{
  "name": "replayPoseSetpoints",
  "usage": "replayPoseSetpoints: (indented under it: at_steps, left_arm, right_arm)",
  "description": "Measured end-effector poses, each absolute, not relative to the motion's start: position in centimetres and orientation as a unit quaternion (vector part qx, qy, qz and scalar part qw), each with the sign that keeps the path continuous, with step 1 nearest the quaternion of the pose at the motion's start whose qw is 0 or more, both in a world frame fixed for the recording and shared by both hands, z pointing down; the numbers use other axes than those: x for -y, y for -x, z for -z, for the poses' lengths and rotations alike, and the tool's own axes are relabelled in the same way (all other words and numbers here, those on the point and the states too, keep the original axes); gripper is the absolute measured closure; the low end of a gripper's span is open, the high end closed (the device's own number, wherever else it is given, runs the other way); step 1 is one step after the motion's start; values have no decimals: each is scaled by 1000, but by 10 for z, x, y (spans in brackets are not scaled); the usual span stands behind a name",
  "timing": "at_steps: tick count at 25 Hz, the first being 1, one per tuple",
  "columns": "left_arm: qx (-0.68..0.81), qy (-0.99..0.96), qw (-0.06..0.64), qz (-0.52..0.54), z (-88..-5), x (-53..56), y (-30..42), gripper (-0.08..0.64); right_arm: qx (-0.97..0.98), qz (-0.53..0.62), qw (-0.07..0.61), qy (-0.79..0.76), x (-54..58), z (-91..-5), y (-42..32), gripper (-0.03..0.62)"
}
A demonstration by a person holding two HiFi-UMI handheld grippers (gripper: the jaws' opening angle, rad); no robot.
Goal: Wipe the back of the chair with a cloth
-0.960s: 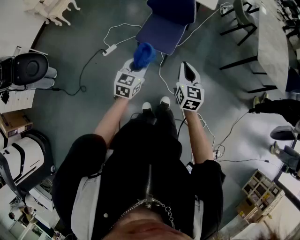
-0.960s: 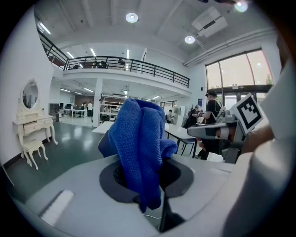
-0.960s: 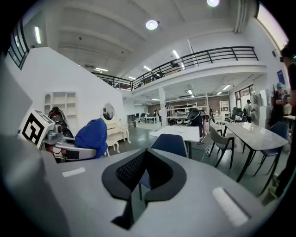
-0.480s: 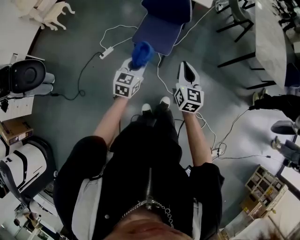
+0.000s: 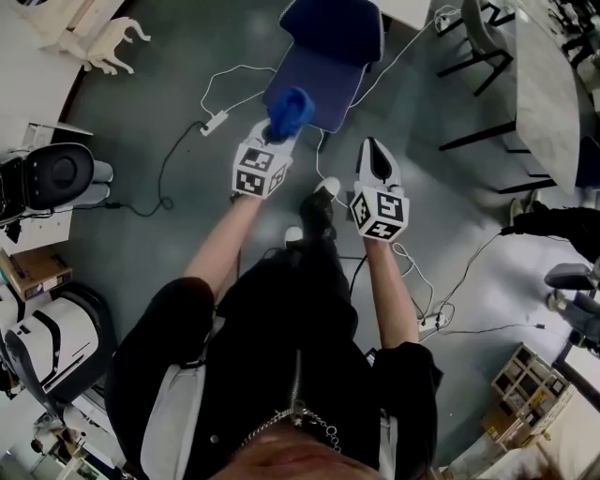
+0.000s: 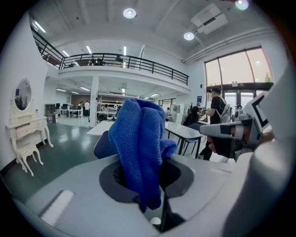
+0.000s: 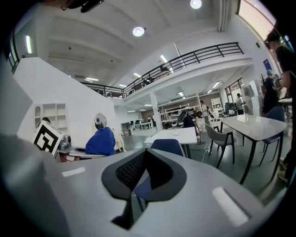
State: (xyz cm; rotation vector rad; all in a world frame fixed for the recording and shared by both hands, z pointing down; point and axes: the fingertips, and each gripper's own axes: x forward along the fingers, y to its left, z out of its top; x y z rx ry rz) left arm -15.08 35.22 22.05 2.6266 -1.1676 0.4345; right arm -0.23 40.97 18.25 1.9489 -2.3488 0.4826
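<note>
A blue chair (image 5: 314, 70) stands ahead of me on the grey floor, seat toward me and its back (image 5: 336, 21) at the far side. My left gripper (image 5: 277, 134) is shut on a bunched blue cloth (image 5: 290, 112), held over the seat's near left edge. In the left gripper view the cloth (image 6: 138, 148) stands up out of the jaws and hides most of the chair (image 6: 103, 146). My right gripper (image 5: 375, 148) is shut with nothing in it, just right of the seat. The right gripper view shows the chair's back (image 7: 166, 147) beyond the closed jaws.
White cables and a power strip (image 5: 215, 123) lie on the floor around the chair. A long white table (image 5: 544, 84) with black chairs (image 5: 478, 42) stands to the right. White furniture (image 5: 89, 42) and a box (image 5: 33, 267) are at the left. Another person's feet (image 5: 548, 220) show at the right.
I have stepped toward the chair, one foot now forward. Both grippers have come closer to the seat, and the cloth now overlaps the seat's near edge.
</note>
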Motion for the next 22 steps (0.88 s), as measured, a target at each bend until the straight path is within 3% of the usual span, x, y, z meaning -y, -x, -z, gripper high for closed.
replayPoseSetpoints:
  at_steps: [22]
  left_arm:
    - [398,-894,122,-168,-254,-85,108,480]
  right_arm:
    - [768,-186,62,-610,-144,-234,-32,589]
